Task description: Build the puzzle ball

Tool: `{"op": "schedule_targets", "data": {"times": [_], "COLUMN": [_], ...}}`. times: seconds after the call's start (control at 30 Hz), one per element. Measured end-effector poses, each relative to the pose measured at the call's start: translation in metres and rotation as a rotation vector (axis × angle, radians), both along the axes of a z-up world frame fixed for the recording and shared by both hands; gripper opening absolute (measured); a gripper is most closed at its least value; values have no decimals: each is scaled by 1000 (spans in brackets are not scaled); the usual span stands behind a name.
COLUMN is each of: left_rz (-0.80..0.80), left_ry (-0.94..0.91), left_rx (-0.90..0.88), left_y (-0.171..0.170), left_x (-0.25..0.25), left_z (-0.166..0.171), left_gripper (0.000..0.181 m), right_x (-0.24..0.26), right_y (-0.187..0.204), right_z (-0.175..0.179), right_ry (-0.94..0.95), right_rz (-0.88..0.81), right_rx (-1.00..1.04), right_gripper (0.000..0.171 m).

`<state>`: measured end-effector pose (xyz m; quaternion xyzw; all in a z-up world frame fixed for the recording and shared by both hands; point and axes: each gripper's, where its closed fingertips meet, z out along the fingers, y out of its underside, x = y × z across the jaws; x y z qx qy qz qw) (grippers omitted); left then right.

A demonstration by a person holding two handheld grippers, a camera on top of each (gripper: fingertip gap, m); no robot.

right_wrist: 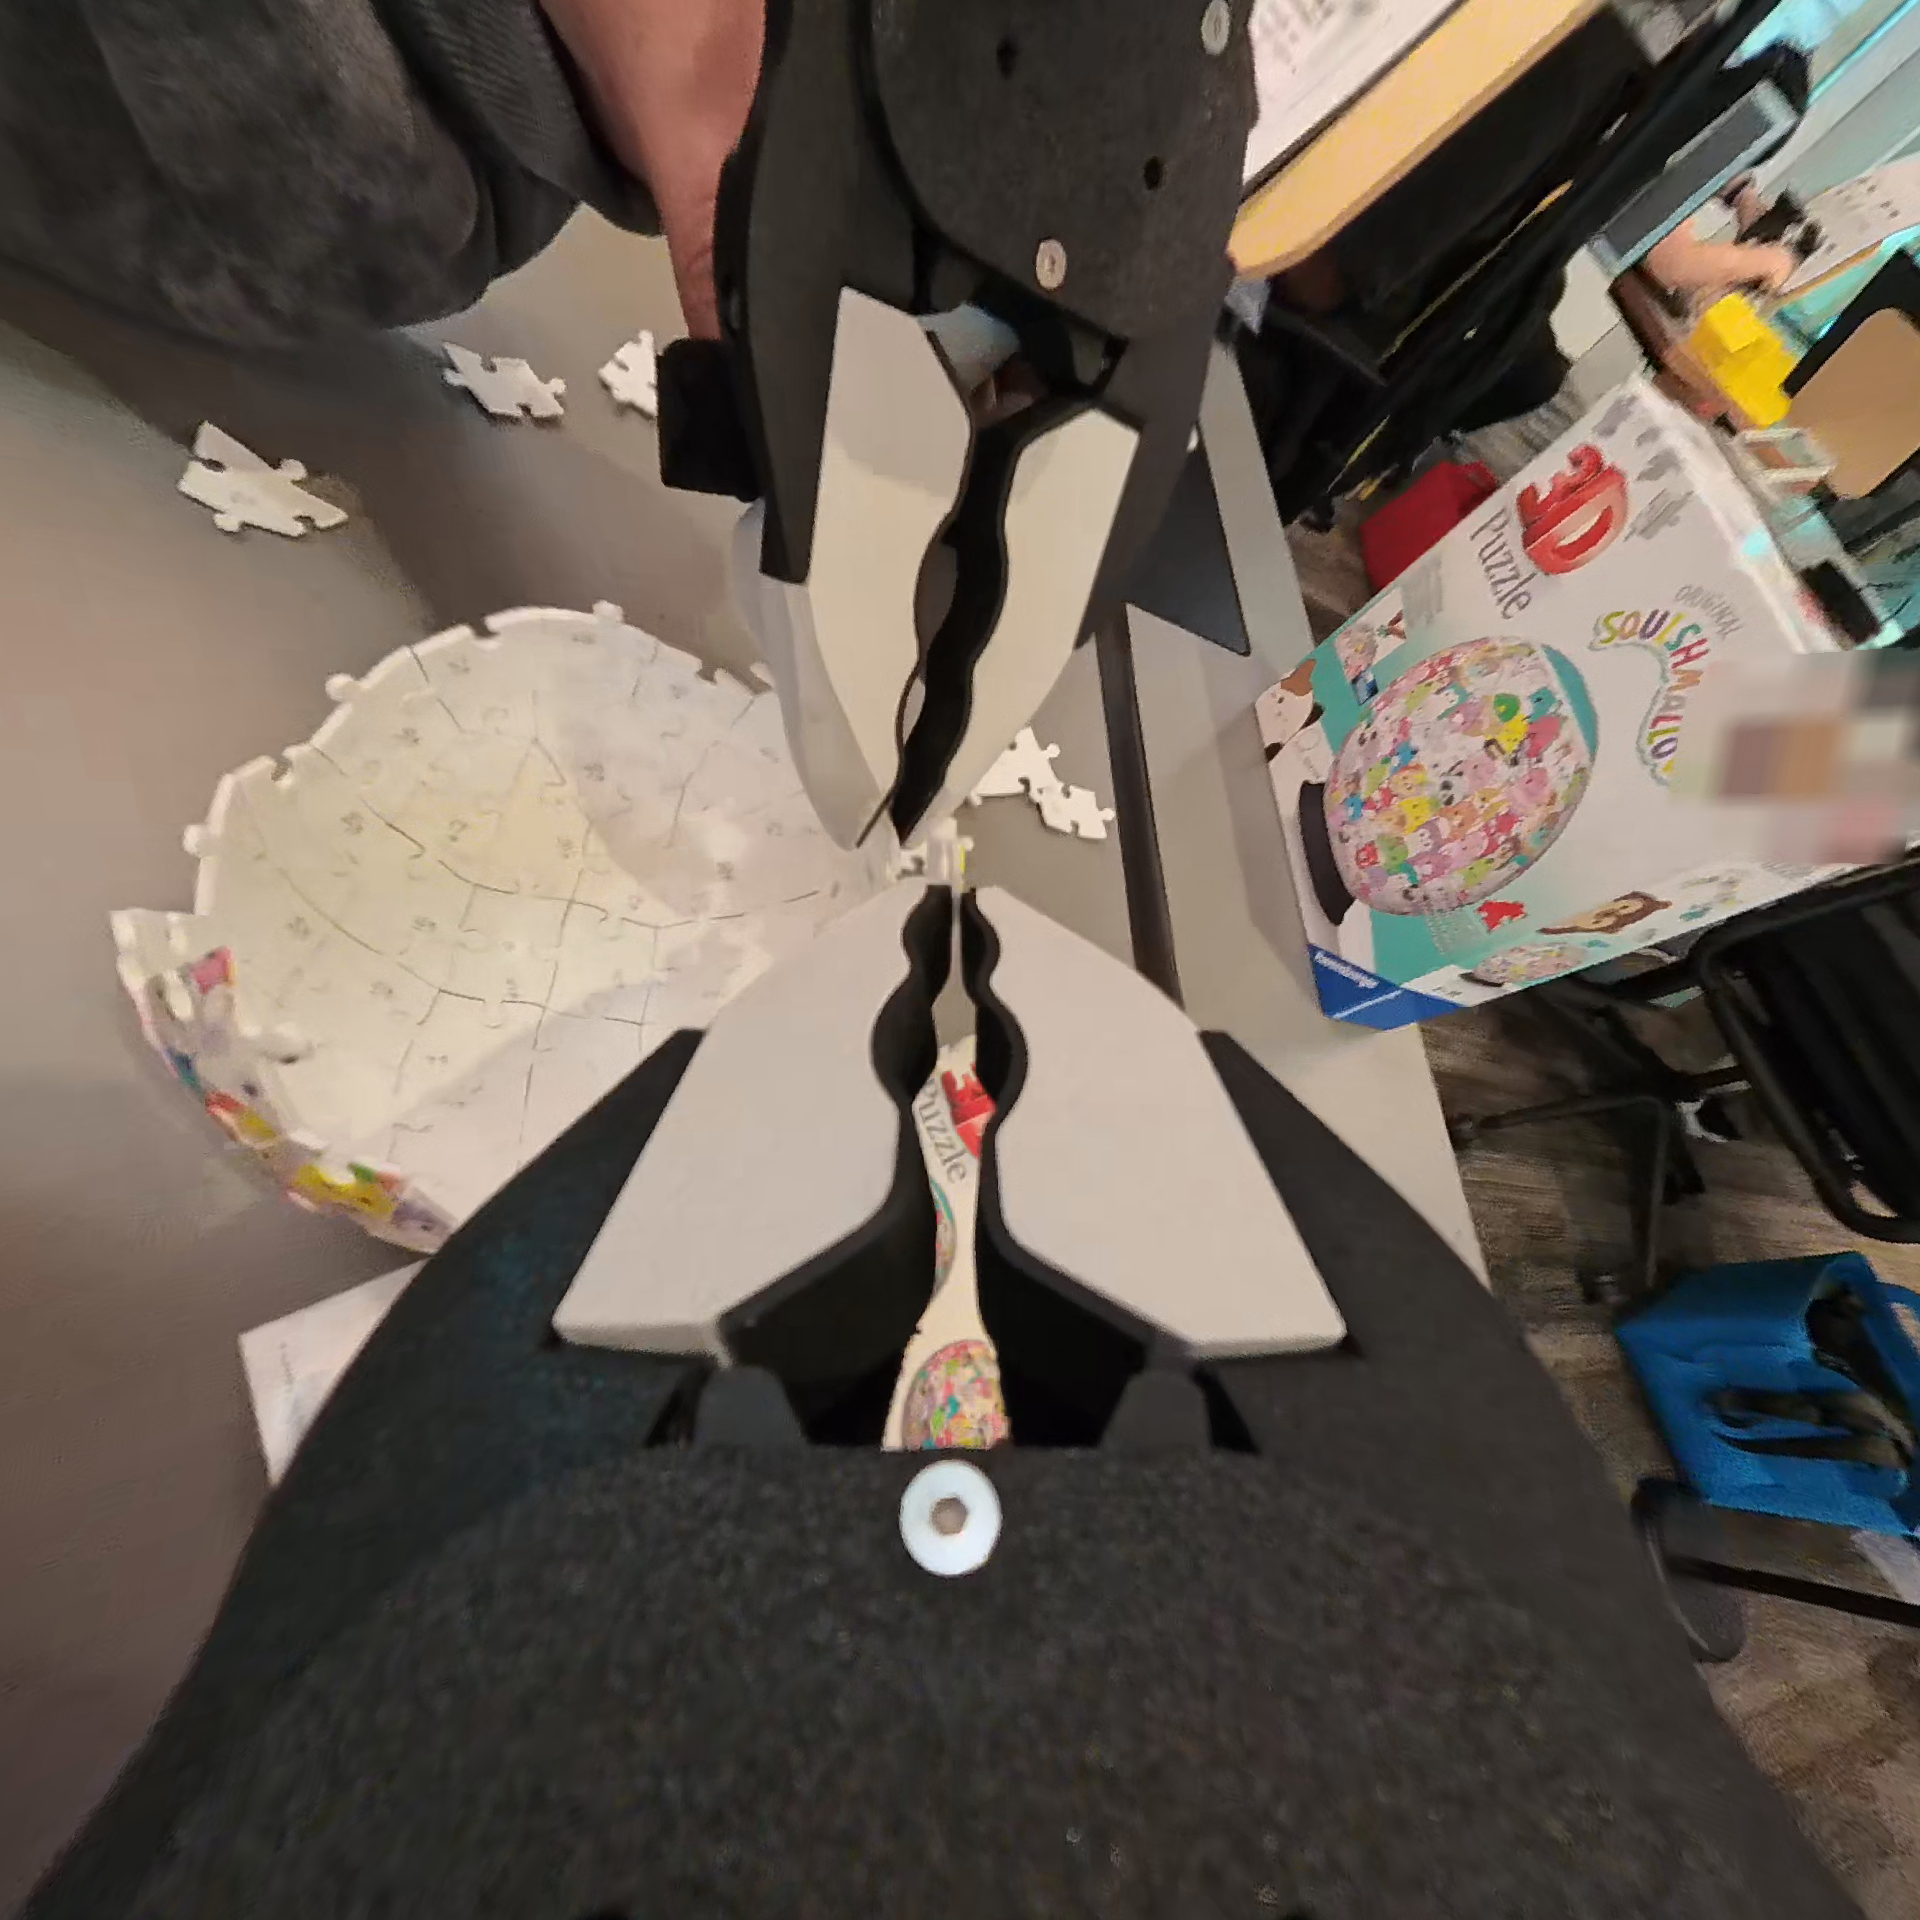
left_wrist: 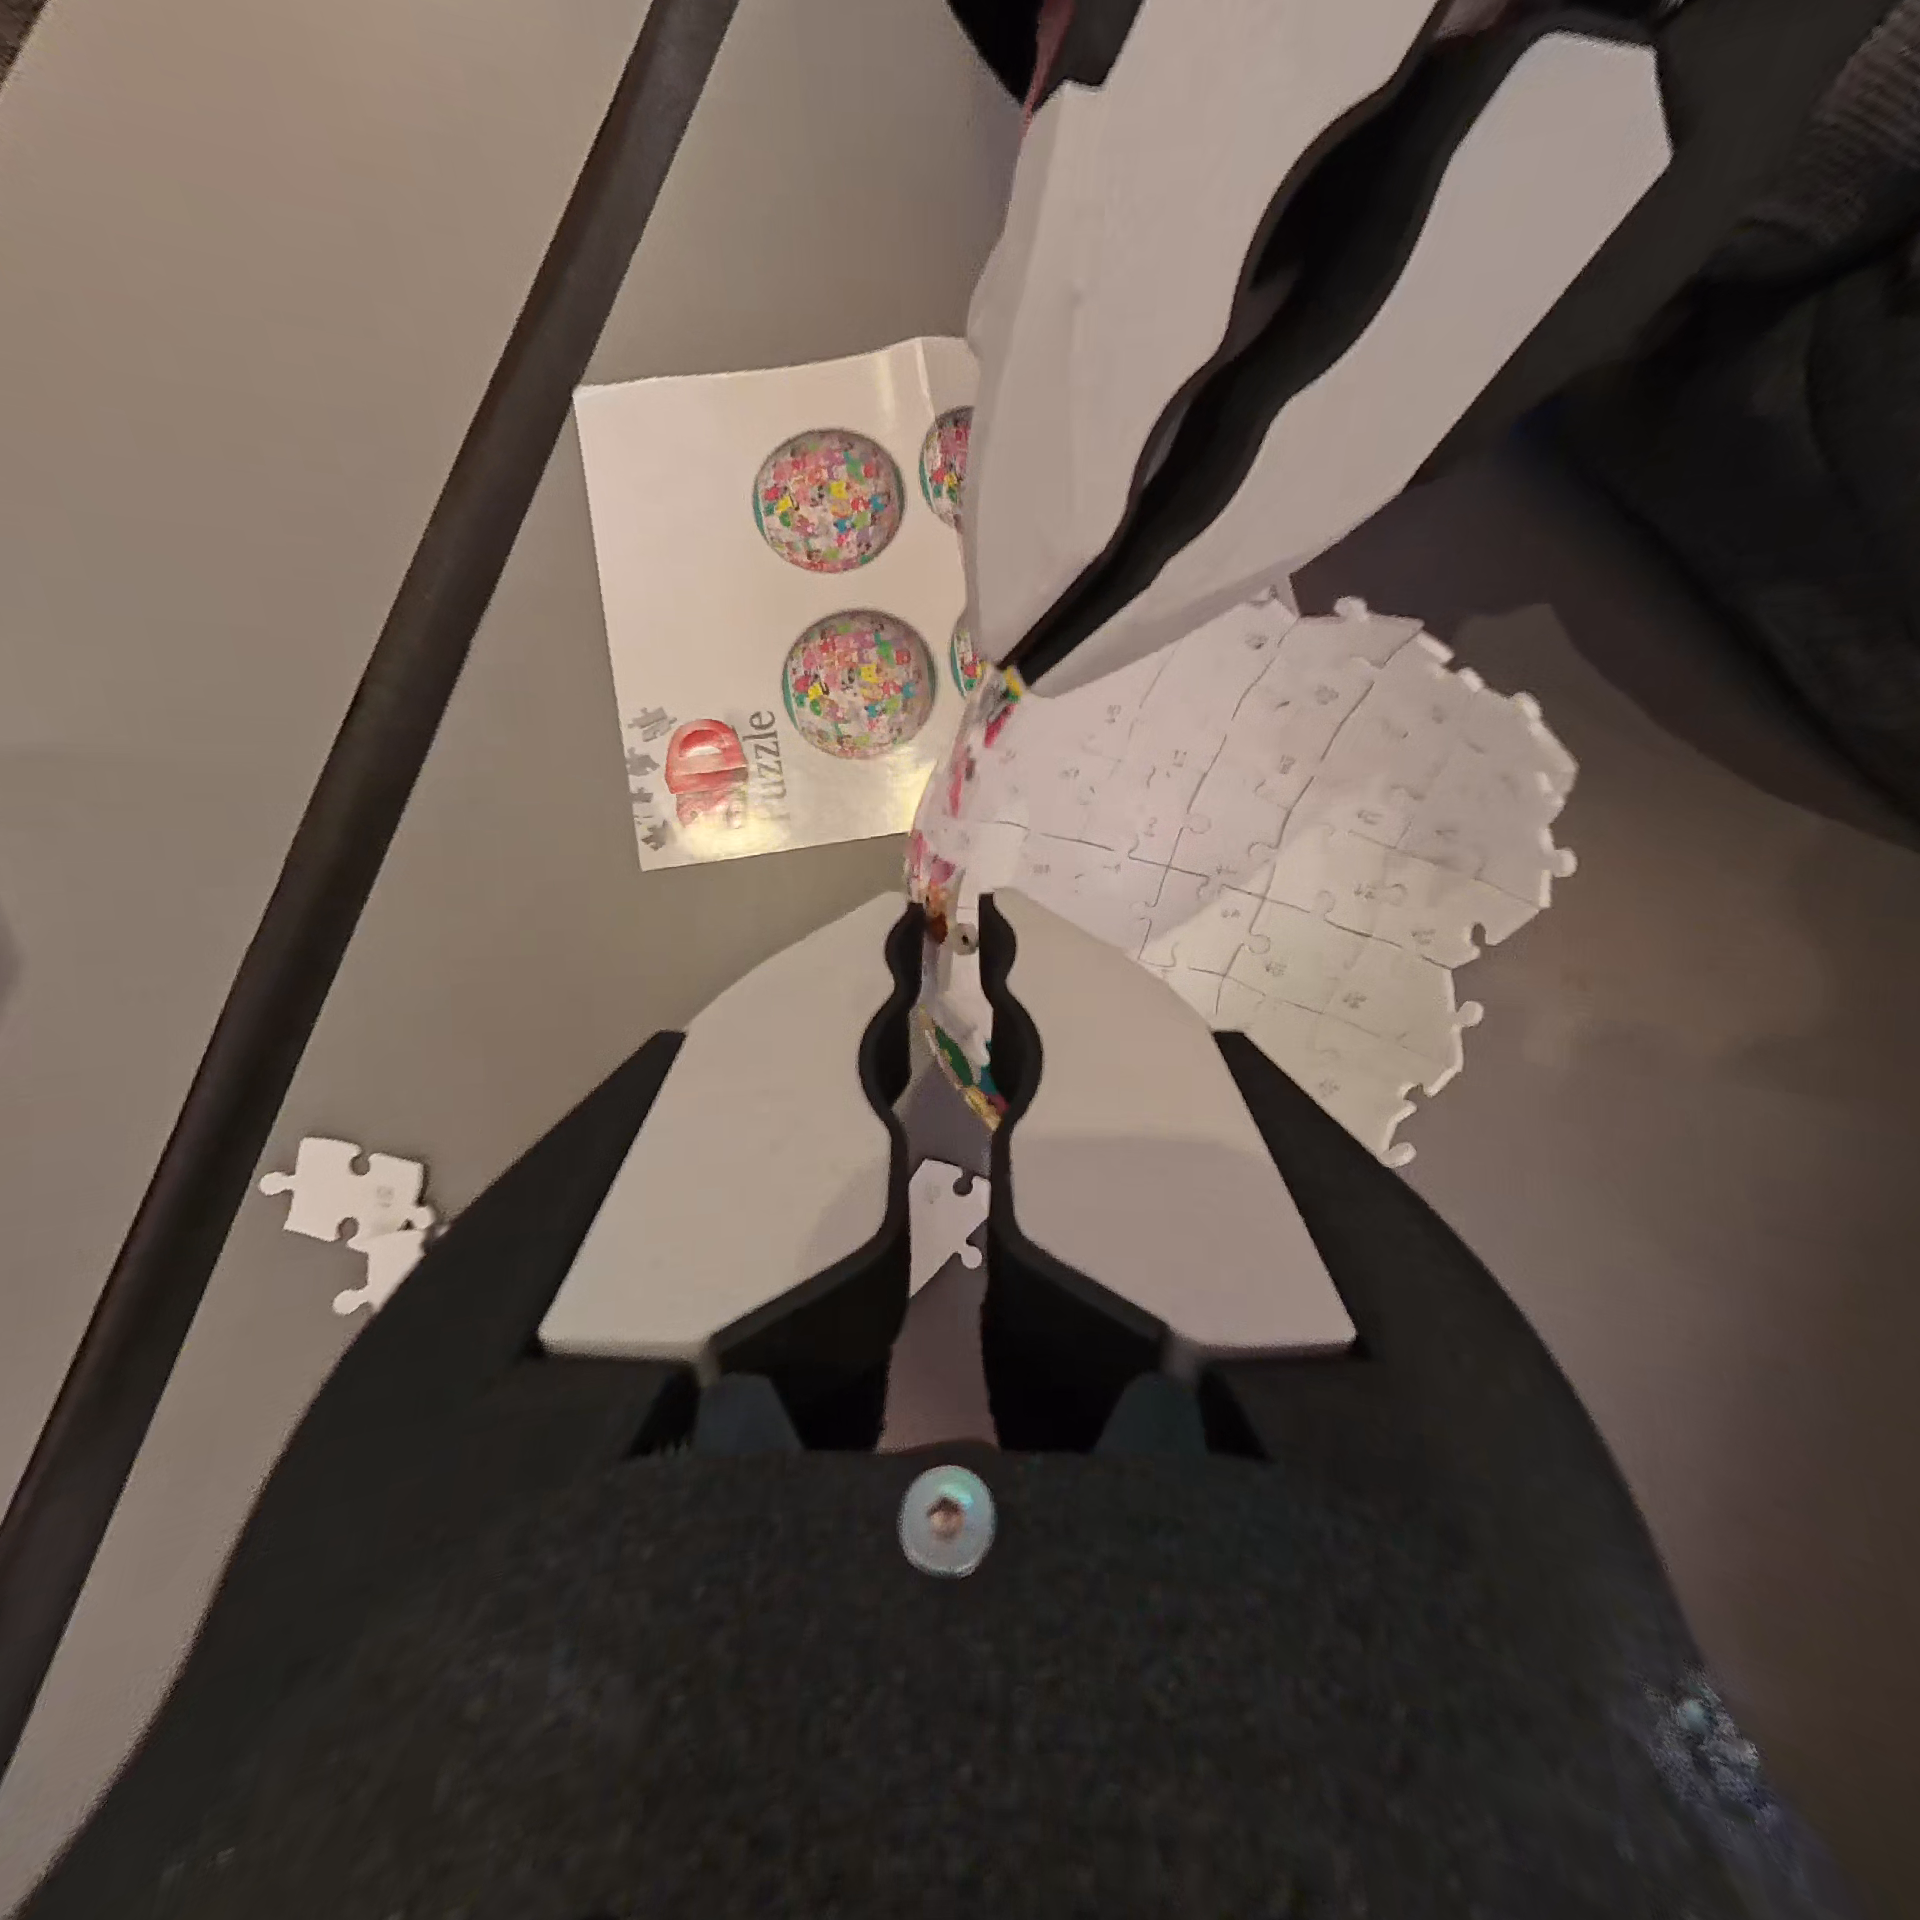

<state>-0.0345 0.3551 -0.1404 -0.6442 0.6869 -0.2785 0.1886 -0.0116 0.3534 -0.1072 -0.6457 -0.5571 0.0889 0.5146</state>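
Left wrist view: left gripper (left_wrist: pixel 951 920) is nearly closed, pinching the rim of the half-built ball (left_wrist: pixel 1299 831), a curved shell with its white inner side facing the camera and a colourful outer edge showing at the fingertips. The right gripper (left_wrist: pixel 1013 665) comes in from the top, also clamped narrow on the same rim just above. The shell is held above the grey bench (left_wrist: pixel 260 623). A leaflet (left_wrist: pixel 748 623) with printed ball pictures lies flat behind it. Loose pieces (left_wrist: pixel 348 1195) sit near the bench's dark edge strip, and one more piece (left_wrist: pixel 945 1210) shows through the finger gap.

Right wrist view: right gripper (right_wrist: pixel 951 883) has only a slit between its fingers, tips on the shell rim; whether it actually grips is hard to tell from here. The left gripper (right_wrist: pixel 883 821) points down from the top, meeting it tip to tip. The shell (right_wrist: pixel 468 883) opens like a bowl at left. Loose pieces (right_wrist: pixel 249 483) are scattered on the bench (right_wrist: pixel 104 727) beyond, with more (right_wrist: pixel 1039 790) near the tips. The puzzle box (right_wrist: pixel 1538 779) stands at the bench's right edge. A hand (right_wrist: pixel 696 177) with a grey sleeve holds the left gripper.
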Motion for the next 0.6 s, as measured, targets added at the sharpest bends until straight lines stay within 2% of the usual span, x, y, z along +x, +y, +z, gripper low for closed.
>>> {"op": "schedule_targets", "data": {"times": [0.3,0.5,0.6], "left_rz": [-45,-92,-113], "left_ry": [-64,-273,-334], "left_rx": [-195,-243,-209], "left_y": [1,-6,-8], "left_x": [6,5,6], "left_z": [-4,38,48], "left_gripper": [10,22,22], "right_x": [-1,-4,-12], "right_y": [3,0,-4], "right_z": [-4,13,28], "right_ry": [37,113,194], "right_rz": [-27,-54,-27], "right_rx": [-135,-182,-206], "right_gripper": [1,1,1]}}
